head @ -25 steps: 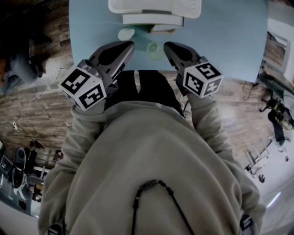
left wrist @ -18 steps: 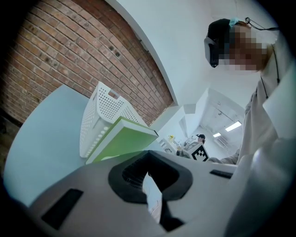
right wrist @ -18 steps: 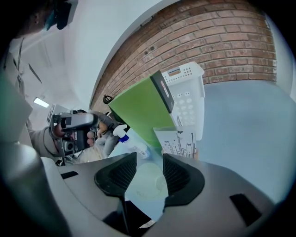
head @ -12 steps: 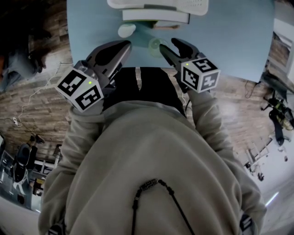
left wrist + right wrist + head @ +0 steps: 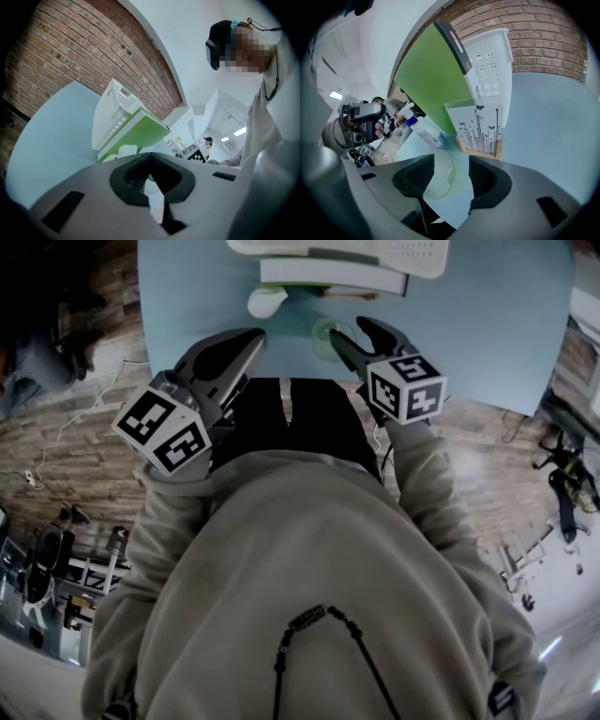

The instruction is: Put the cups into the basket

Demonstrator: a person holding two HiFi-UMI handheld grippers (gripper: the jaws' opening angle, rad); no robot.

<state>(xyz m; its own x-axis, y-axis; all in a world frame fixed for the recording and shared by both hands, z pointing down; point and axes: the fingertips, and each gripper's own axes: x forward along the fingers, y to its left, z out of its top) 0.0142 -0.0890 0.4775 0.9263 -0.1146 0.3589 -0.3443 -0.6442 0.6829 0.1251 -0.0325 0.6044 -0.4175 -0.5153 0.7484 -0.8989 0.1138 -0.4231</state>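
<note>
Head view: smooth pale-blue table (image 5: 487,324) across the top of the frame, wood-plank floor (image 5: 75,456) on either side. White plastic basket (image 5: 412,254) at the top edge. Translucent pale-green cup (image 5: 323,334), round-rimmed, stands upright on the table at upper centre, below the basket and outside it. Right gripper (image 5: 349,331), grey shell with dark pads, has one jaw on each side of the cup. Left gripper (image 5: 253,337) is to the left of the cup, clear of it. Each marker cube (image 5: 406,387) carries black-and-white square patterns, no legible writing. Beige fleece sleeves (image 5: 422,484) fill the lower frame

Left gripper view: left gripper (image 5: 151,174), ribbed black pads drawn together, nothing between them. Basket (image 5: 110,112) at centre left, its wall pierced with rows of round holes; a flat green panel (image 5: 136,133) leans against it. Red brick wall (image 5: 70,51) at upper left

Right gripper view: right gripper (image 5: 452,176), jaws wide apart, having just been opening. Cup (image 5: 439,180) sits between them near the left pad; no pad presses on it. Above, a white card (image 5: 480,126) printed with black stems and butterflies stands in a wooden holder. Left of it is a clear bottle (image 5: 423,129), blue cap, label unreadable. Green panel (image 5: 429,79) and basket (image 5: 494,51) behind
</note>
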